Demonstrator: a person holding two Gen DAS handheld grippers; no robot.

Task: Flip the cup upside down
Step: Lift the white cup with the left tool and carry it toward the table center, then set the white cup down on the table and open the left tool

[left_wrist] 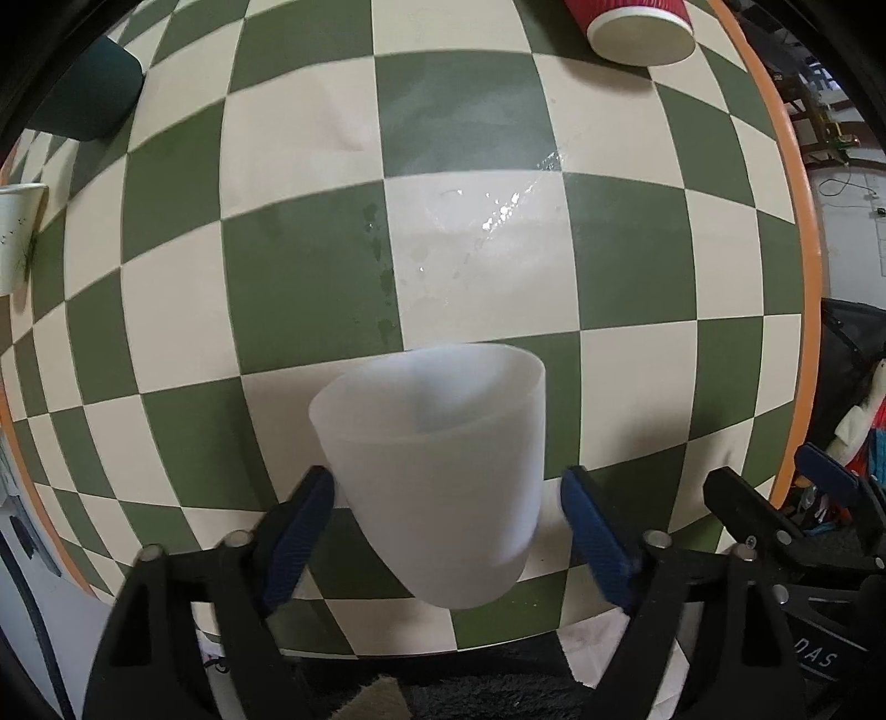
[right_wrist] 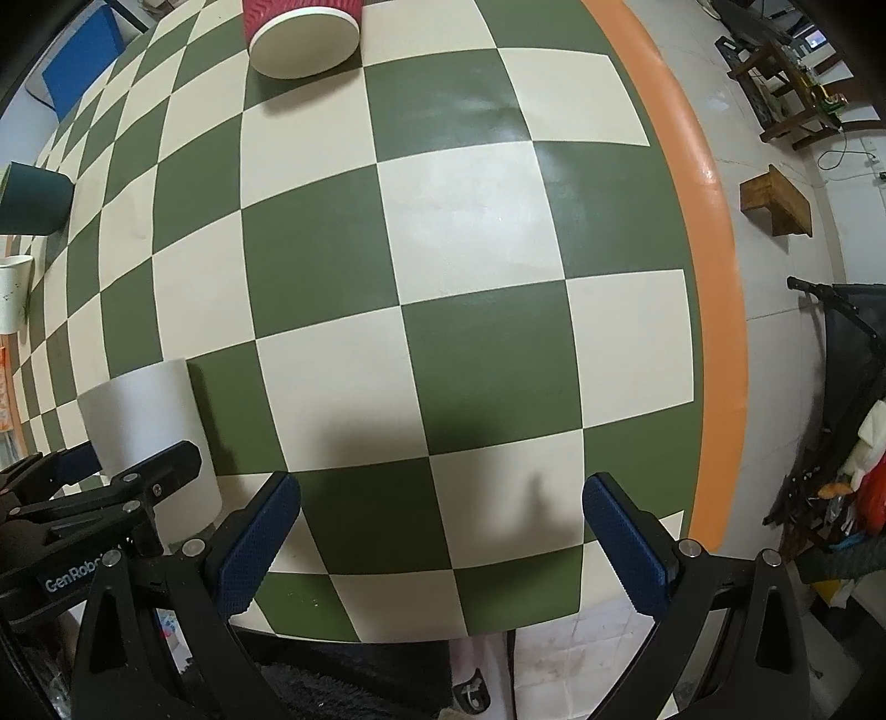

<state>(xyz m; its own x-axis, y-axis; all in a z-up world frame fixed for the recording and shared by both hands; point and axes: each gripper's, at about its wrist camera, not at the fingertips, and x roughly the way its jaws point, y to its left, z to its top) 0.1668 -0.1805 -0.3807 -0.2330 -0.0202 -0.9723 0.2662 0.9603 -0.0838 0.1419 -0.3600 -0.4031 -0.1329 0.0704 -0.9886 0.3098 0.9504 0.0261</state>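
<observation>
Here the left tool (left_wrist: 446, 501) stands wide around the upright white cup (left_wrist: 437, 476); the right tool (right_wrist: 440, 526) gapes empty.

Red cup (left_wrist: 637, 27) cut off by top edge; white cup (left_wrist: 437, 476) motion-blurred

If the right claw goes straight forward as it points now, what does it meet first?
Probably only the bare checkered table; nothing stands between its open fingers. The white cup lies off to the left.

Both wrist views look down, sharing the checkered table (left_wrist: 310, 266).
</observation>
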